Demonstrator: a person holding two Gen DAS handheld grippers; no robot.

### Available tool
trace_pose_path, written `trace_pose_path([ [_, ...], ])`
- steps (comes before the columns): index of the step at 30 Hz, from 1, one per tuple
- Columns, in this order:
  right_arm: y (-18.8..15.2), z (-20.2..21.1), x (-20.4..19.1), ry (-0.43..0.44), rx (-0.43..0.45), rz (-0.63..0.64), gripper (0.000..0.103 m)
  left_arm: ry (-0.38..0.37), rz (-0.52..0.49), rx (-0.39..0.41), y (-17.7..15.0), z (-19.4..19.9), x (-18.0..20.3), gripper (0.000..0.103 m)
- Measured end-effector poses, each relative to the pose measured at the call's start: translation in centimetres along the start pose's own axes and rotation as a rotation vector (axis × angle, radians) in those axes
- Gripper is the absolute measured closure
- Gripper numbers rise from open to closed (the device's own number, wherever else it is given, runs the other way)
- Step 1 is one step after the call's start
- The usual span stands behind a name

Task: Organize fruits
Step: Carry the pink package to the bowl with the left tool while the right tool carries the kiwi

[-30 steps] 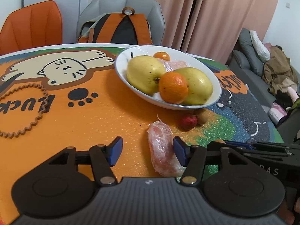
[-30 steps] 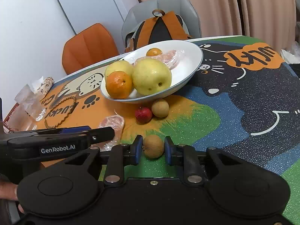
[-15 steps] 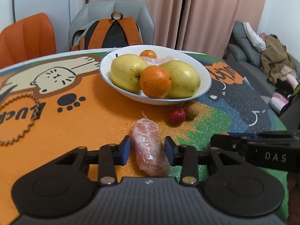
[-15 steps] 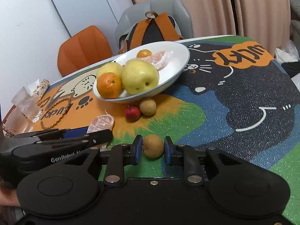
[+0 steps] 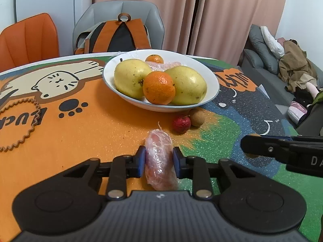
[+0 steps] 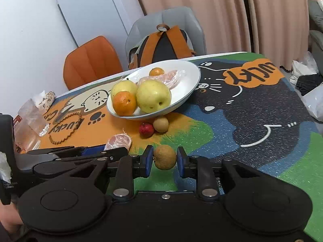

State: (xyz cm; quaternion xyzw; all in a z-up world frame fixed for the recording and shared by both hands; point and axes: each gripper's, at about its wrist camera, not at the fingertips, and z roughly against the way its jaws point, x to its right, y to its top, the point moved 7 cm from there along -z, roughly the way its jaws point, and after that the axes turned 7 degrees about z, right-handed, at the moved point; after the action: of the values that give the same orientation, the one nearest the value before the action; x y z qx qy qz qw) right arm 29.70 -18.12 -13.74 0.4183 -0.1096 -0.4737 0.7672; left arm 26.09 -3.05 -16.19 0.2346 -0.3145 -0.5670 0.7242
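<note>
Change, left tool (image 5: 158,159): a second ago its blue pads stood wide apart beside the wrapped fruit (image 5: 160,159); now they are clenched on it, one pad against each side, the fruit lying on the worktop (image 5: 60,133).
Change, right tool (image 6: 164,160): as before, it holds the small brown fruit (image 6: 164,157) between its pads; the left pad touches it, a thin gap shows at the right pad.
Bowl (image 5: 212,76): white, on the worktop beyond both tools, in the same place as earlier.
In the bowl, counted: two yellow-green pears (image 5: 131,77), two oranges (a large one (image 5: 158,87) in front, a small one (image 5: 154,58) at the back), and wrapped pink fruit (image 6: 167,76) behind the pears, number unclear.
Loose on the worktop, counted: one red fruit (image 5: 181,124) and one tan round fruit (image 5: 197,117), touching each other just in front of the bowl.
Chairs, counted: one orange (image 5: 28,40), one grey (image 5: 121,14) carrying a backpack (image 5: 121,36).
</note>
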Motion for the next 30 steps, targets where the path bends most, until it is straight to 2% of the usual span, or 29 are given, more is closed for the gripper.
trace_pose_path([
  [10, -0.5, 0.8, -0.9, 0.003, 0.009, 0.01, 0.079, -0.008, 0.027, 0.014, -0.5, 1.7, -0.9, 0.078],
  [30, 1.8, 2.8, -0.3, -0.007, 0.077, -0.005, 0.079, -0.032, 0.038, 0.132, 3.4, 5.5, -0.5, 0.078],
])
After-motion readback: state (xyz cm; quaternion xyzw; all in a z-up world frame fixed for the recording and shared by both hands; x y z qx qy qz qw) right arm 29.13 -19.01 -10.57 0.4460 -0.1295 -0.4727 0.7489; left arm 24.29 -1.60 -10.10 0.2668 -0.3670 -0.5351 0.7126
